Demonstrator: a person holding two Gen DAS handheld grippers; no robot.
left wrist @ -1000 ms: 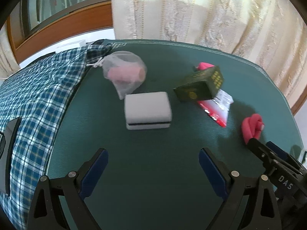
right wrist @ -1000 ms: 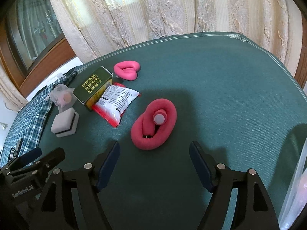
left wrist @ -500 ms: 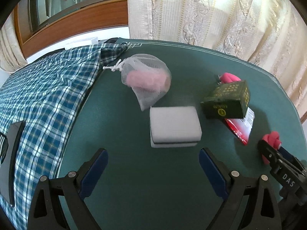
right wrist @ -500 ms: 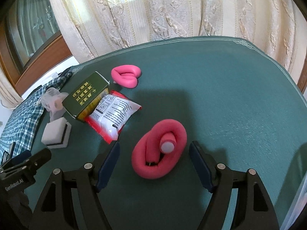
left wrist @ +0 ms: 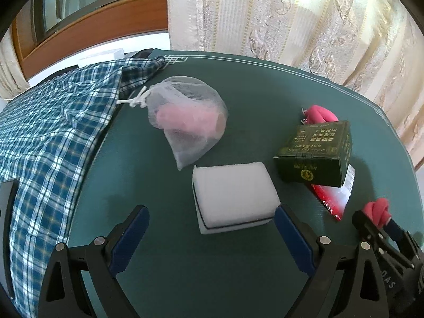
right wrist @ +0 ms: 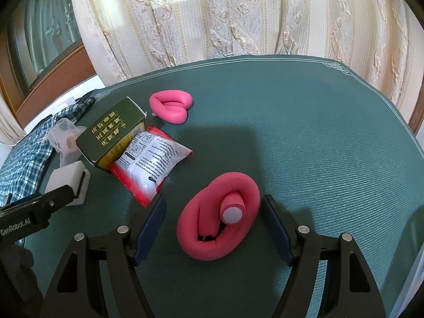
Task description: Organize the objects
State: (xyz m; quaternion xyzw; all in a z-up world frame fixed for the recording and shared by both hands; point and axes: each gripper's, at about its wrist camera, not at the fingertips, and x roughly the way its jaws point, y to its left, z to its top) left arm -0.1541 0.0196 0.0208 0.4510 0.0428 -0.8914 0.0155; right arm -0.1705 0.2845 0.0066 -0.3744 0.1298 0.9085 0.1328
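Note:
A white sponge block [left wrist: 234, 194] lies on the green table mat [left wrist: 238, 278]. My left gripper [left wrist: 212, 224] is open, its right finger beside the block's near right corner. A mesh bag with a pink roll [left wrist: 186, 118] lies behind the block. A dark green box [left wrist: 315, 152] rests on a red-and-white packet [left wrist: 335, 197]. In the right wrist view a coiled pink foam tube [right wrist: 220, 220] sits between the fingers of my open right gripper [right wrist: 214, 217]. A second pink coil [right wrist: 171, 106] lies farther back, past the box [right wrist: 111, 135] and packet [right wrist: 151, 164].
A blue plaid cloth [left wrist: 53, 137] covers the table's left side. Cream curtains [right wrist: 238, 16] hang behind the table. A wooden window frame [left wrist: 87, 26] is at the back left. My left gripper's body [right wrist: 34, 217] shows at the left edge of the right wrist view.
My left gripper moved forward toward the white sponge block, which is now much closer. My right gripper moved forward so the pink coil now lies between its fingers. Both stayed open.

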